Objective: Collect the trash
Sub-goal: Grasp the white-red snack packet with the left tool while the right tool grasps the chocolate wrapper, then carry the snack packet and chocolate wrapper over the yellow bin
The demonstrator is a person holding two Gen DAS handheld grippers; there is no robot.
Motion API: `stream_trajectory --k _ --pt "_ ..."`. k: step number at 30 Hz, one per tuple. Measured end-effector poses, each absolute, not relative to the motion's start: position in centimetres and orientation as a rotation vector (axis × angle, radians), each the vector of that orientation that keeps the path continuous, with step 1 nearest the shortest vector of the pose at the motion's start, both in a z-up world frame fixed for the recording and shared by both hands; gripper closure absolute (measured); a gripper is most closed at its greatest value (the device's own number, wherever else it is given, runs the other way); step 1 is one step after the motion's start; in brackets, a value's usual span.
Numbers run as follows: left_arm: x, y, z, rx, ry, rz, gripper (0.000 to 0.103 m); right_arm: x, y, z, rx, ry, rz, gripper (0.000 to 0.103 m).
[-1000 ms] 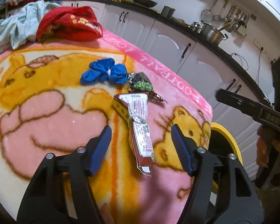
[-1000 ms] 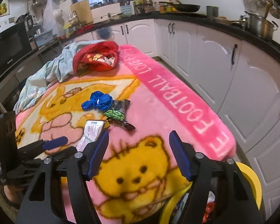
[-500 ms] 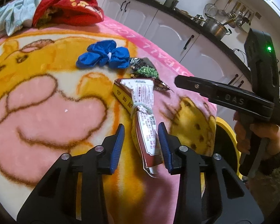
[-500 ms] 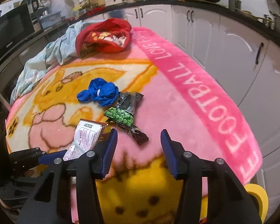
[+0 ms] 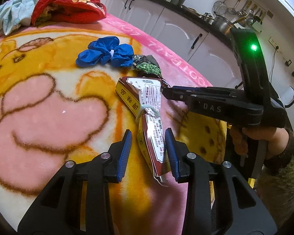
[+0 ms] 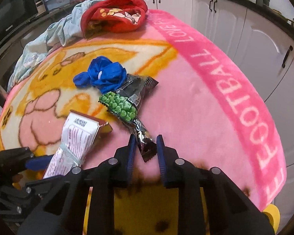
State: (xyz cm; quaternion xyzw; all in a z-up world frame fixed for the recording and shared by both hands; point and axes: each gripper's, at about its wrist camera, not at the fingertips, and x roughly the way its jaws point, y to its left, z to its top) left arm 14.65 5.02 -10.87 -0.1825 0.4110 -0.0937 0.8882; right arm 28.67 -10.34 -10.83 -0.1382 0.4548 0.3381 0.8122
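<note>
Crinkled foil and paper lie on the pink blanket [image 5: 49, 117] in front of us, and both pieces of trash run with their long axis toward our grippers. On the left side, our left gripper [image 5: 148, 152] stands over the near end of the long red and white snack packet [image 5: 150, 121], which is tied in the middle. This packet lies lengthwise between the jaws, so they cross its narrow width. The jaws have just been closing; the right pad seems to touch the packet's edge, while a small gap shows at the left pad, so we judge that the grip is not yet firm.

Further right, our right gripper [image 6: 146, 152] is at the tail of the dark pea wrapper [image 6: 127, 101]. The wrapper points its narrow end straight into the jaws, which have just been closing too and now stand close around this tail; whether they already pinch it we cannot tell. Each hand is nearest to its own piece. Beyond both lies a blue crumpled bundle [image 6: 103, 74], touching the pea wrapper, farther from either gripper.
</note>
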Motion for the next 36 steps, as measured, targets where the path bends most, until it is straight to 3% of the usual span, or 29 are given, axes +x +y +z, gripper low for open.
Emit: stream_trajectory --k 2,36 --pt "14.7 4.9 -10.9 -0.377 0.856 -0.204 0.079 28.4 -10.7 -10.8 -0.287 0.977 0.724 0.084" --pt "13.0 0.6 -7.9 -0.241 0.811 -0.265 0.081 20.4 -20.4 -7.4 -0.135 0.900 0.625 0.088"
